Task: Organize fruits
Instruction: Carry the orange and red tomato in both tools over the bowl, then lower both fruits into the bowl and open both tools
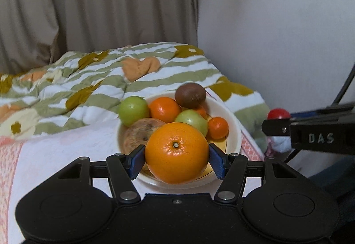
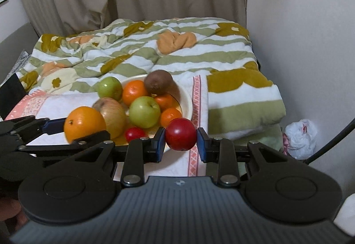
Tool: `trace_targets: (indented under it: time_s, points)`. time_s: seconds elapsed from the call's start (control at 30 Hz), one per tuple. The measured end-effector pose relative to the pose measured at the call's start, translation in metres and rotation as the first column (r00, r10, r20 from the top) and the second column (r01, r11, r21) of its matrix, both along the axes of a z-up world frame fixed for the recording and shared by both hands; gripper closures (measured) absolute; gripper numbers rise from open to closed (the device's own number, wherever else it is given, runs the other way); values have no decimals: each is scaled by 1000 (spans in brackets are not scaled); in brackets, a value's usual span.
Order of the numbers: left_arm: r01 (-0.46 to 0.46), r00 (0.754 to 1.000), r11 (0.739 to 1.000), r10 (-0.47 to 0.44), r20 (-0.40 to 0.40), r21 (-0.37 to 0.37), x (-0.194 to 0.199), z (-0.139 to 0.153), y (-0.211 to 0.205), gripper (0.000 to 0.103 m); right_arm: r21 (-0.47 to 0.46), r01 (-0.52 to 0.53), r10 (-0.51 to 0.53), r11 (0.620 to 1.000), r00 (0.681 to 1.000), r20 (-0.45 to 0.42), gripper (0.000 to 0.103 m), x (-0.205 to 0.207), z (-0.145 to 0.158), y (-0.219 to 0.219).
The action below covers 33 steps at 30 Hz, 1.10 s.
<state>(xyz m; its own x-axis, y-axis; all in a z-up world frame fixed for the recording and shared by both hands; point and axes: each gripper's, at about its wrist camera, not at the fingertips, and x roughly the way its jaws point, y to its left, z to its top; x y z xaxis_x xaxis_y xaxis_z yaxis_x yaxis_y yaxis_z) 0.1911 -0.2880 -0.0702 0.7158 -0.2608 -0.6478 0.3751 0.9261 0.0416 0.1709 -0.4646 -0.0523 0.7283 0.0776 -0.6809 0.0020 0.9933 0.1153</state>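
1. Left wrist view: my left gripper [image 1: 176, 155] has its fingers [image 1: 136, 160] clamped on the orange [image 1: 176, 151], stem facing me, held just over the bowl's [image 1: 235, 133] near rim.
2. Right wrist view: my right gripper [image 2: 180, 140] grips the red fruit [image 2: 180, 137] between its fingers [image 2: 160, 141], at the bowl's near right edge above the bed [image 2: 199, 161].
3. Both fruits sit square between their pads; the pile lies straight ahead and slightly below.
4. I judge the left is nearer the open near-side gap, so it should lower first; the heaped bowl risks roll-offs.
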Motion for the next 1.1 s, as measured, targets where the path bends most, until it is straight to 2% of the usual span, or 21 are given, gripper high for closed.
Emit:
trace_targets:
  time_s: [0.2,0.43,0.47,0.53,0.57,0.63,0.73,0.87,1.1]
  points:
    - [75,996,991,-81,48,114,1,-20,-20,38,0,30,-30,1000,999,-24,58,5,-12,-4]
    - [126,987,974,-142,77,189,-2,-29,-36,36,-4,63,-63,998,997,-36,58,8,-16,-9]
    - [127,986,972,-146,86,198,-3,-29,-37,32,-4,66,-66,998,997,-37,58,9,-16,-10]
    - [112,983,972,-139,122,209,-8,-24,-37,6,-3,71,-71,997,997,-37,58,10,-15,-11]
    - [107,981,973,-137,136,204,-10,-21,-35,2,0,74,-74,997,997,-36,58,10,-14,-11]
    - [110,980,978,-136,145,175,-14,-13,-29,1,6,77,-76,997,996,-34,58,11,-12,-11]
    - [87,989,988,-101,108,128,-14,-2,-14,1,19,67,-67,998,997,-28,58,12,-7,-11]
    - [11,999,1000,-12,51,25,-14,16,16,1,42,42,-42,998,999,-20,58,17,-1,-5]
    - [-111,994,992,112,13,-61,-26,37,57,1,82,-19,21,996,999,-26,58,31,1,10]
